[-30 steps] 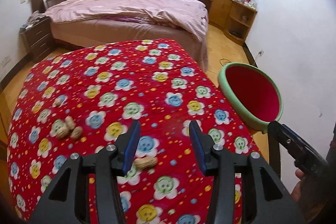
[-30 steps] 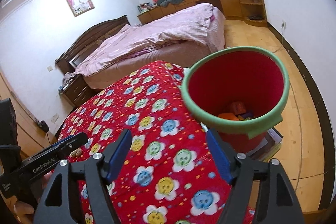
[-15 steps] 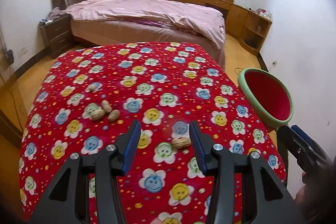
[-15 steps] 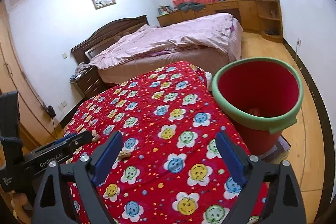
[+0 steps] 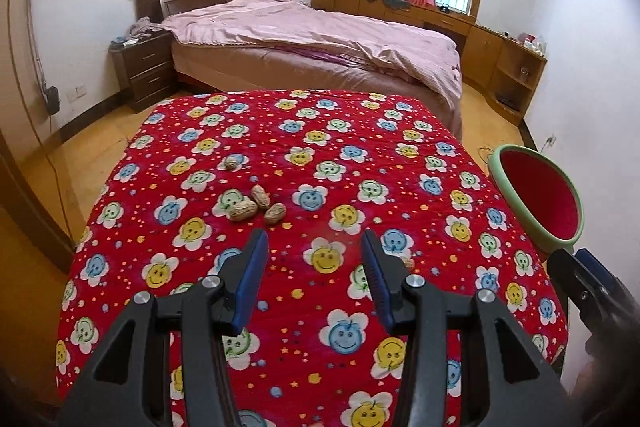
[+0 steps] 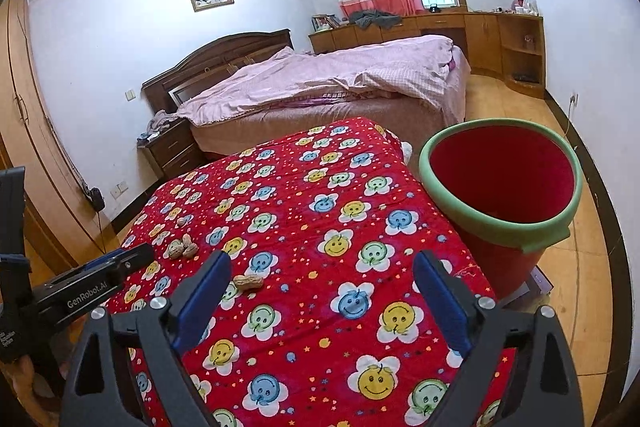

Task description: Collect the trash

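Note:
Three peanuts [image 5: 256,207] lie bunched on the red flowered cloth [image 5: 400,187], just beyond my left gripper [image 5: 314,267], which is open with nothing between its fingers. A small nut [image 5: 231,164] sits farther back. One single peanut [image 5: 408,263] peeks out behind the left gripper's right finger. In the right wrist view that single peanut [image 6: 248,281] lies by the left finger of my right gripper [image 6: 320,291], which stands wide open and empty above the cloth [image 6: 320,187]. The bunch [image 6: 182,247] shows at the left. The red bin with a green rim [image 6: 500,187] stands beside the table's right edge.
A bed with a pink cover [image 5: 320,43] stands behind the table, with a dark nightstand [image 5: 144,67] to its left. Wooden cabinets [image 5: 500,59] line the far right wall. The bin [image 5: 540,199] shows at the right in the left wrist view. Wooden floor surrounds the table.
The left gripper swung left: the bunch of peanuts now sits ahead of it and the single peanut slid behind its right finger. The right gripper drew back from the bin and its jaws widened.

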`<state>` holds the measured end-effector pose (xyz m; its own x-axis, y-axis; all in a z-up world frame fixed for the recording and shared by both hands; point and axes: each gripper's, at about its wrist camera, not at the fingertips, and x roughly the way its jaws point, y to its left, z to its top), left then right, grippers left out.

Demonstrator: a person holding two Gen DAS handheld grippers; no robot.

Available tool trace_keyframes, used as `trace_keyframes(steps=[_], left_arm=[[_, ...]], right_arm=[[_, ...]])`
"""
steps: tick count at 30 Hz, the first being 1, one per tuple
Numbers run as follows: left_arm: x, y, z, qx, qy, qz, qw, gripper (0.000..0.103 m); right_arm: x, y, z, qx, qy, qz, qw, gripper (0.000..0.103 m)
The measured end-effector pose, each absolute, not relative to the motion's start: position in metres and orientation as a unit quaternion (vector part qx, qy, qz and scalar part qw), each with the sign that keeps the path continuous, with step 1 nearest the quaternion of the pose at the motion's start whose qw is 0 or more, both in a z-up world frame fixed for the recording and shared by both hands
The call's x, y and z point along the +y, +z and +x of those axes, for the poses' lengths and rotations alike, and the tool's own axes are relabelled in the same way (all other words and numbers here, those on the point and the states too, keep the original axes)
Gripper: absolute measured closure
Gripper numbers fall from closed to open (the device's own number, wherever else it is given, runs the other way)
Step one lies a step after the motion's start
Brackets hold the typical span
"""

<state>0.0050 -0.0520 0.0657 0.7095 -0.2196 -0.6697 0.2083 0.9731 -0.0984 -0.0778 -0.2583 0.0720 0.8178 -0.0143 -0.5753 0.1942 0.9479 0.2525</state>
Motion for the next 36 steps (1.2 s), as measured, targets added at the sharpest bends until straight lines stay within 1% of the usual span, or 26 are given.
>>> trace_keyframes(steps=[36], left_arm=[[-0.040, 0.070, 0.005, 0.353, -0.093, -0.015, 0.931, 0.055]], right_arm=[[-0.256, 0.071, -0.079, 0.300, -0.056, 0.153, 0.940, 0.009]])
